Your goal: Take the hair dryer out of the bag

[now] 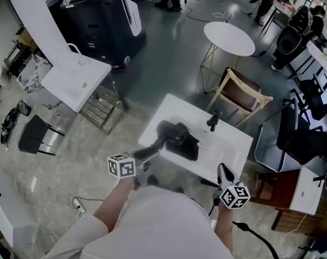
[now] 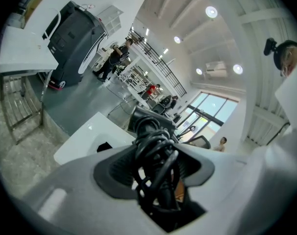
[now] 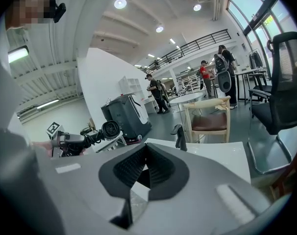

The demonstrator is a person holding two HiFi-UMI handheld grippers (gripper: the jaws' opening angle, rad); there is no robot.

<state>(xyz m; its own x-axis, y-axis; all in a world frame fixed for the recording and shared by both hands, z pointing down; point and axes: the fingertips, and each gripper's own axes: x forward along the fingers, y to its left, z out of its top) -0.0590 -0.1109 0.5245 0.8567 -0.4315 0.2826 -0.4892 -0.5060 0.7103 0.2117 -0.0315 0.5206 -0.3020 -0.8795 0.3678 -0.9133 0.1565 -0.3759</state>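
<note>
White sleeves (image 1: 152,220) fill the near foreground, each hand carrying a gripper with a marker cube on it. The left gripper (image 1: 150,152) is clamped on the handle of the hair dryer (image 1: 171,133). In the left gripper view its pads press on either side of the handle, which has the black cord (image 2: 156,153) wound around it in loops. The dryer is held up in the air above the near left part of the white table (image 1: 228,144), its handle slanting up and away from the gripper. From the right gripper view the round end of its barrel faces across towards the right hand. Seen from above, the head of the dryer overlaps the black bag (image 1: 189,148), which lies flat on the table. I cannot tell whether the two touch.

Off at the table's near right corner, well apart from the dryer, the right gripper (image 1: 225,171) has its jaws pressed together with nothing between them.

Near the table's far edge a small black upright object (image 1: 213,120) stands alone. Just beyond is a wooden chair (image 1: 244,93) with a brown seat, and further back a round white table (image 1: 229,38). To the far left stands a dark machine with white panels (image 1: 99,20), and a black office chair (image 1: 306,139) is at the right.
</note>
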